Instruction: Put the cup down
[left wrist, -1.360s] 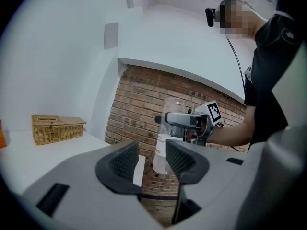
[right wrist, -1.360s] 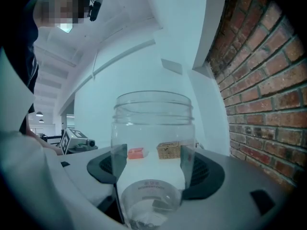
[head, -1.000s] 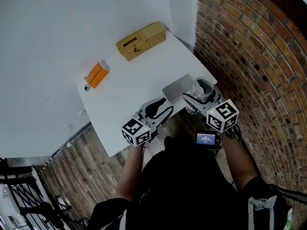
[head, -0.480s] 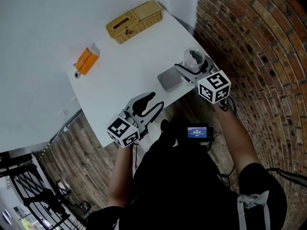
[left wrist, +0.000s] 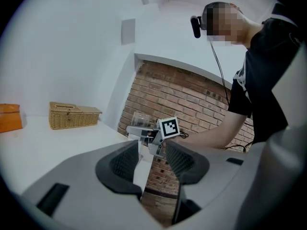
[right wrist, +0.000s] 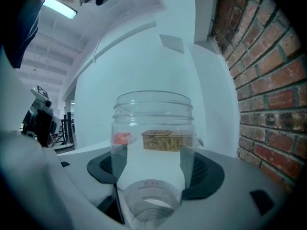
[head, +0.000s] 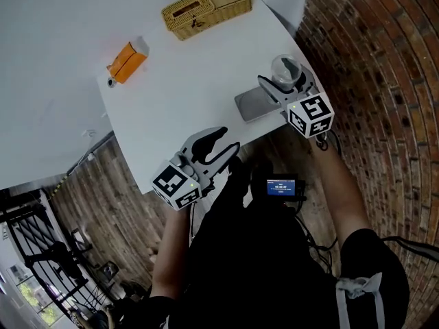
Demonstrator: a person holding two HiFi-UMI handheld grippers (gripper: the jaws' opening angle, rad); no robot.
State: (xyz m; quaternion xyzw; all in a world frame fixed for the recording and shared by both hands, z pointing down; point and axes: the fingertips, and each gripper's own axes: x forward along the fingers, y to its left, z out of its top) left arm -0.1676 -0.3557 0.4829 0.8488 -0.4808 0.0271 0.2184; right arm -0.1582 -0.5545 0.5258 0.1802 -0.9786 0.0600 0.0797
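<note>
The left gripper hovers at the near edge of the white table, jaws slightly apart and empty. The right gripper clamps the clear cup upright at the table's right corner, just beside a flat grey pad.

you see a clear, colourless cup. your left gripper and right gripper are pale grey with black ribbed pads, and their marker cubes show black squares on white. the table is plain white. at twelve o'clock on it the basket is a straw-yellow weave, and at ten o'clock the box is orange. at three o'clock the wall is red-brown brick with pale mortar.
</note>
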